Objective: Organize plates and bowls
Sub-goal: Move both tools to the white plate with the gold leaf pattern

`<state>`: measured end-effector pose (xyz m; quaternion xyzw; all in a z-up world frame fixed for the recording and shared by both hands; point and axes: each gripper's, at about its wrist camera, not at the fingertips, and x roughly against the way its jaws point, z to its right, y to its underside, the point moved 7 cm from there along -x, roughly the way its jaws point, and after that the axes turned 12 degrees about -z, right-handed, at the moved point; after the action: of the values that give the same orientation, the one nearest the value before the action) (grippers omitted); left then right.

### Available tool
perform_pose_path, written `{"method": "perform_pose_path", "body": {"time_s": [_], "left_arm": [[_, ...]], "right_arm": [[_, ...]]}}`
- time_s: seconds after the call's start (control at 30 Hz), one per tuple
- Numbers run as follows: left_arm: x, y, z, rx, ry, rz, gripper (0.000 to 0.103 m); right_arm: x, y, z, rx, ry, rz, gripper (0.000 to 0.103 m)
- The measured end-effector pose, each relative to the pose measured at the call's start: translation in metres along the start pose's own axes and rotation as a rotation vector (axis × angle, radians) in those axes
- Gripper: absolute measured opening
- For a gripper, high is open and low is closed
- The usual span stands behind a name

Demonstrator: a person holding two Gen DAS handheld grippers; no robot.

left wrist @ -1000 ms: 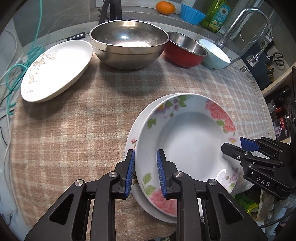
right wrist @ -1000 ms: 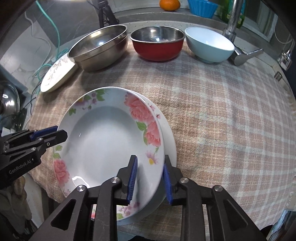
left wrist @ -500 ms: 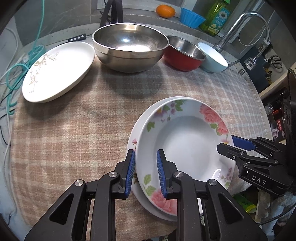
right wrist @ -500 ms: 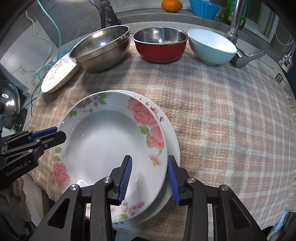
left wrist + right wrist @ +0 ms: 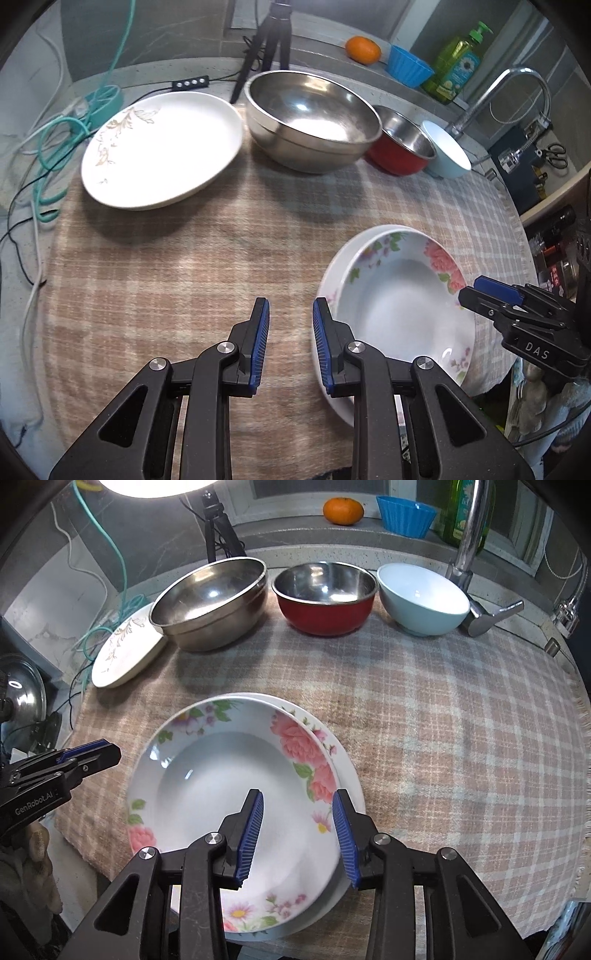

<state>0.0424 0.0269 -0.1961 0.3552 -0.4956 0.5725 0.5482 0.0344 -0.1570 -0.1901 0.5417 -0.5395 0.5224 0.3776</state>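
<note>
Checked cloth [image 5: 443, 716] covers the surface. Near edge: floral deep plate [image 5: 229, 794] sits nested on a second floral plate [image 5: 347, 771], whose rim shows on one side.

Right hand-held gripper [image 5: 297, 827]: jaws have just been opening; they straddle the near rim of the floral deep plate, narrow gap, pads clear of the rim on both sides. Not gripping.

Left hand-held gripper [image 5: 291, 343]: jaws narrowly parted, nothing between them, only cloth below. It stands just beside the plate stack, off the rim.

Far edge of the surface, in a row: white plate with gold leaf sprig [image 5: 159, 147] at the far left corner, large steel bowl [image 5: 310, 118], red bowl with steel inside [image 5: 402, 147], pale blue bowl [image 5: 447, 151]. Large steel bowl and red bowl touch or nearly; cannot tell.

Behind the row, on a ledge: orange [image 5: 342, 511], blue fluted cup [image 5: 405, 514], green bottle [image 5: 456, 62]. Faucet [image 5: 506, 92] at the far right corner.
</note>
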Motion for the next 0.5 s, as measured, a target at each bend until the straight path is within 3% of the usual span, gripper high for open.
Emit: {"method": "perform_pose_path", "body": {"time_s": [0.5], "left_arm": [[0.031,-0.017,-0.074,0.079,-0.002,0.06,0.022]], "right_arm": [[0.018,-0.032,-0.072,-0.003,-0.191,0.082,0.036]]}}
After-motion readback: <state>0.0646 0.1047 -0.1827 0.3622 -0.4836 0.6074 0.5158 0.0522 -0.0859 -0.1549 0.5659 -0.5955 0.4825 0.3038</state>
